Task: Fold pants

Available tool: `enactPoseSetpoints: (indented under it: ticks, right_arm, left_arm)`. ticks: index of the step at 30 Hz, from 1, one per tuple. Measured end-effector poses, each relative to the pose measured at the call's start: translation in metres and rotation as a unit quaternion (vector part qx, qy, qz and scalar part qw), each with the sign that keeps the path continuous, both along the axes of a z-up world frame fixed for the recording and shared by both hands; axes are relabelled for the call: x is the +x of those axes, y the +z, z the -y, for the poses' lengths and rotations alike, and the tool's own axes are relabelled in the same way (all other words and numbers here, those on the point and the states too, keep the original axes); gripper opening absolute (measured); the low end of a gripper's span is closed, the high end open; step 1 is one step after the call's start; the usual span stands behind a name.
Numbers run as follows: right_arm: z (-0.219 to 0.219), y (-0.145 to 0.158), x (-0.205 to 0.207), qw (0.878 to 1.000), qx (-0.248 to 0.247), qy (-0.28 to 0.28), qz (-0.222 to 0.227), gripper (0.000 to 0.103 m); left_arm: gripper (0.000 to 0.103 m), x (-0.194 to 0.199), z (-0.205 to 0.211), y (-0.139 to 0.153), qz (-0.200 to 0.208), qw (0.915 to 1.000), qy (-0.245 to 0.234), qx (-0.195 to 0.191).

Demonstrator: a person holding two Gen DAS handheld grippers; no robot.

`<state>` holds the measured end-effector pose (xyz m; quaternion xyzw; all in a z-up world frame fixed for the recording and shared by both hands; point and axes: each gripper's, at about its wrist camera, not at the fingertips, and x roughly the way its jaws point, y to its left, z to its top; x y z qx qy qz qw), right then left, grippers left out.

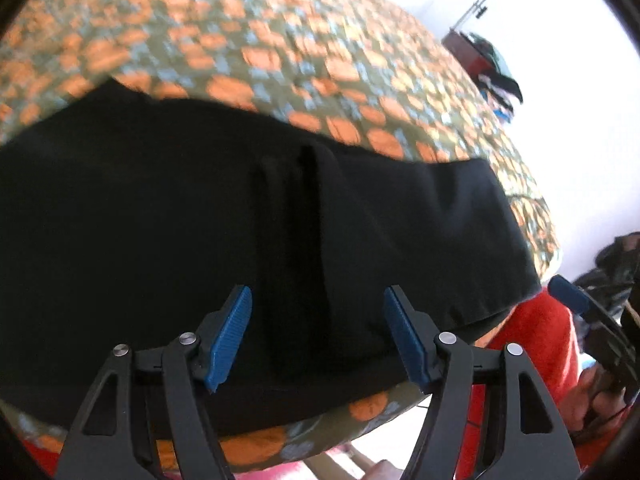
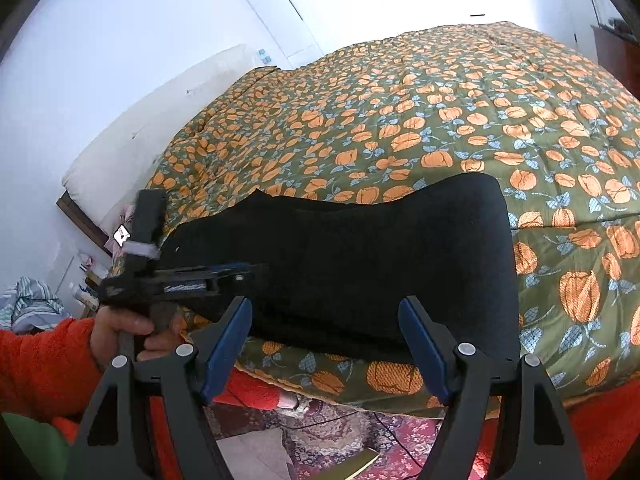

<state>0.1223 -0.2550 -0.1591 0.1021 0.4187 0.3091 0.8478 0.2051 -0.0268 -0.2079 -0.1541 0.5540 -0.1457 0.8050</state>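
Right wrist view gives us the clearest read: the black, soft-knit pants (image 2: 352, 256), already folded into 1 long dark band, lie flat on the green quilted bedspread printed with orange flowers (image 2: 480, 128), close to its near edge. Their long axis runs left to right across the picture, square to the line our right gripper (image 2: 324, 344) points along, so the band sits straight ahead of and below those blue-padded fingers. That crosswise lie is what we judge the next fold to turn on: 1 end has to be carried along the axis onto the other.

The right gripper stands apart, nothing between its pads, poised over the band's near edge. Our left gripper (image 2: 224, 272) shows side-on at the band's left end, held by a hand (image 2: 120, 332) in an orange fleece sleeve (image 2: 44, 364). In the left wrist view the left gripper (image 1: 318, 336) is also apart, directly above the black cloth (image 1: 200, 220); a raised crease (image 1: 304, 248) runs between the pads, but they do not press it. We judge the left hand nearer the cloth.

Our count: 1 pair of pants, 2 grippers, 1 bedspread, 1 white pillow (image 2: 160, 120) along the bed's far left side, and 1 patterned rug (image 2: 340, 440) on the floor below.
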Motion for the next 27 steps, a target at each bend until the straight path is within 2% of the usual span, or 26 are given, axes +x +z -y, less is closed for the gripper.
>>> enactPoseSetpoints:
  ticks: [2, 4, 5, 6, 7, 8, 10, 11, 13, 16, 20, 23, 27]
  right_arm:
    - [0.0, 0.001, 0.0, 1.0, 0.001, 0.002, 0.003, 0.076]
    - [-0.001, 0.001, 0.0, 1.0, 0.0, 0.002, 0.003, 0.076]
    - [-0.001, 0.0, 0.0, 1.0, -0.001, 0.001, 0.001, 0.076]
    - [0.0, -0.001, 0.001, 1.0, -0.001, 0.001, 0.0, 0.076]
    - [0.0, -0.001, 0.001, 1.0, -0.001, 0.0, -0.002, 0.076]
    - [0.0, -0.002, 0.001, 1.0, -0.003, -0.002, -0.004, 0.076]
    - [-0.001, -0.002, 0.001, 1.0, -0.003, -0.003, -0.004, 0.076]
    - [-0.001, -0.002, 0.001, 1.0, -0.003, -0.003, -0.003, 0.076]
    - [0.0, -0.002, 0.001, 1.0, -0.003, -0.004, -0.001, 0.076]
    - [0.003, 0.001, 0.0, 1.0, 0.0, -0.012, 0.006, 0.076]
    - [0.026, 0.007, 0.001, 0.998, 0.029, -0.056, 0.014, 0.076]
    - [0.063, 0.01, 0.005, 0.99, 0.065, -0.124, 0.015, 0.076]
    - [0.106, 0.013, 0.022, 0.977, 0.091, -0.194, 0.002, 0.076]
  left_arm:
    - [0.07, 0.002, 0.008, -0.007, -0.013, 0.9999, -0.007, 0.009]
    - [0.069, 0.003, 0.016, -0.004, -0.008, 0.9997, -0.013, 0.018]
    - [0.062, 0.003, 0.018, -0.003, -0.009, 0.9996, -0.015, 0.021]
    - [0.044, 0.004, 0.022, -0.002, -0.013, 0.9993, -0.019, 0.031]
    - [0.034, 0.004, 0.024, -0.002, -0.017, 0.9989, -0.022, 0.038]
    - [0.03, 0.005, 0.025, -0.001, -0.018, 0.9987, -0.023, 0.043]
    - [0.012, 0.004, 0.029, 0.004, -0.012, 0.9981, -0.024, 0.056]
    - [0.01, 0.002, 0.032, 0.009, -0.006, 0.9978, -0.027, 0.061]
    - [0.008, -0.005, 0.034, 0.02, 0.013, 0.9969, -0.031, 0.071]
    - [0.007, -0.011, 0.028, 0.039, 0.033, 0.998, -0.024, 0.049]
    - [0.007, -0.017, -0.019, 0.06, 0.051, 0.9984, 0.007, 0.024]
    - [0.007, -0.02, -0.056, 0.056, 0.049, 0.9974, 0.037, 0.038]
    - [0.007, -0.021, -0.083, 0.031, 0.021, 0.9976, 0.061, 0.027]
